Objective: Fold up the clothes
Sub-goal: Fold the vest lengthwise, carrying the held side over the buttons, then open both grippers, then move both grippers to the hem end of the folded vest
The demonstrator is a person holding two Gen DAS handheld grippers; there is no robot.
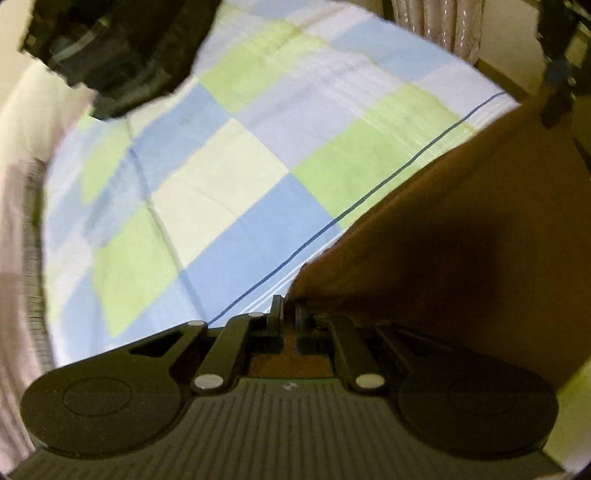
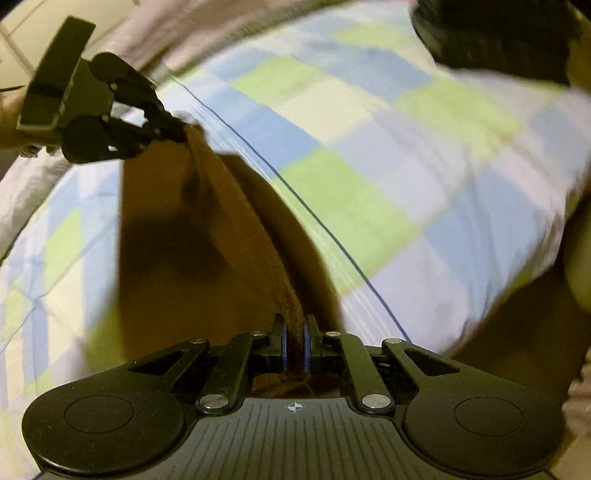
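Observation:
A brown garment [image 2: 207, 229] hangs stretched between both grippers above a bed with a checked blue, green and white cover [image 2: 388, 177]. My right gripper [image 2: 294, 332] is shut on a bunched brown edge of it. In the right wrist view my left gripper [image 2: 181, 129] appears at upper left, pinching the other end of the same edge. In the left wrist view my left gripper [image 1: 288, 306] is shut on the brown garment [image 1: 461, 266], which fills the lower right. The right gripper [image 1: 557, 92] shows only as a dark shape at the top right corner.
A dark pile of clothing [image 1: 122, 55] lies on the checked cover [image 1: 221, 184] at the far side, also seen as the dark pile [image 2: 498, 37]. A pale wall and bedding edge [image 1: 22, 184] run along the left. Curtains [image 1: 436, 22] hang beyond the bed.

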